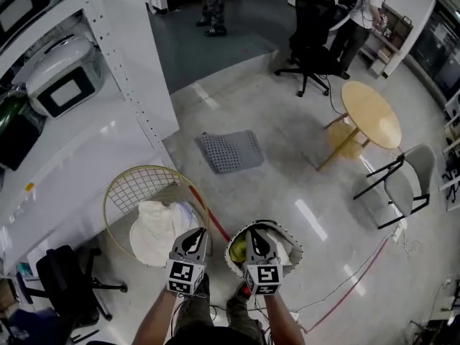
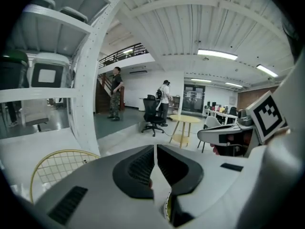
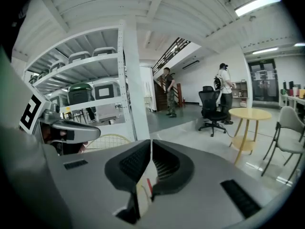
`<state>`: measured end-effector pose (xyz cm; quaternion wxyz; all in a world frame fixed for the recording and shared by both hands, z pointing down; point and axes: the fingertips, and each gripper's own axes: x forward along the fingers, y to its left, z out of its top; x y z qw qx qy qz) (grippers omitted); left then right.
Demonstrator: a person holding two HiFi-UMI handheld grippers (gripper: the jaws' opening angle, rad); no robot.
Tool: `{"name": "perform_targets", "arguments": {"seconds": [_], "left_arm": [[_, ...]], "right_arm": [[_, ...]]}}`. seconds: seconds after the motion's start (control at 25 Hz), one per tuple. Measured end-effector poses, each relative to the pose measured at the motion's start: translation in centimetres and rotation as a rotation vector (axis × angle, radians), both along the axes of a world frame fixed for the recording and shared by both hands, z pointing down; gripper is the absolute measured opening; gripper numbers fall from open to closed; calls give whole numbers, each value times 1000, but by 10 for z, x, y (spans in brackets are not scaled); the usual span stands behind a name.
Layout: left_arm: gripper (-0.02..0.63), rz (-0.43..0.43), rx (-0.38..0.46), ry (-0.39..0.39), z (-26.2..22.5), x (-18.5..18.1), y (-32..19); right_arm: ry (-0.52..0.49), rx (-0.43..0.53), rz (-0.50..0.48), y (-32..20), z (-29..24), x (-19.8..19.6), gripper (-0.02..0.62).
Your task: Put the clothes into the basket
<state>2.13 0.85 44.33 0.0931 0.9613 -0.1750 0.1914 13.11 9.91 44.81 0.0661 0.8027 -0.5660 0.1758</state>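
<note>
The right hand-held gripper (image 1: 256,241), just right of the basket (image 1: 140,185), is pinching shut on a white-and-yellow garment (image 1: 286,254). The left hand-held gripper (image 1: 194,239) is hovering closed, seemingly empty, at the basket's rim. Such a thin pinch is risking a slip, and the garment would then be landing outside the basket.

I count two tools: my left tool (image 1: 195,236) and my right tool (image 1: 257,237). There is one wire basket (image 1: 122,192) and two pieces of clothing, a white garment (image 1: 159,225) and a white-and-yellow garment (image 1: 286,249). I see one grey mat (image 1: 230,151), one round table (image 1: 370,113), one red cable (image 1: 221,228) and three chairs: an office chair (image 1: 316,34), a grey chair (image 1: 410,182) and a dark chair (image 1: 65,286). Two people stand far off, one person (image 1: 215,2) and another person (image 1: 363,9).
</note>
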Motion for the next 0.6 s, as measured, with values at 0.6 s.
{"name": "perform_targets", "arguments": {"seconds": [0.6], "left_arm": [[25,-437,17,-67,5,-156,-109]], "right_arm": [[-70,27,-487,-168,14,-138,37]]}}
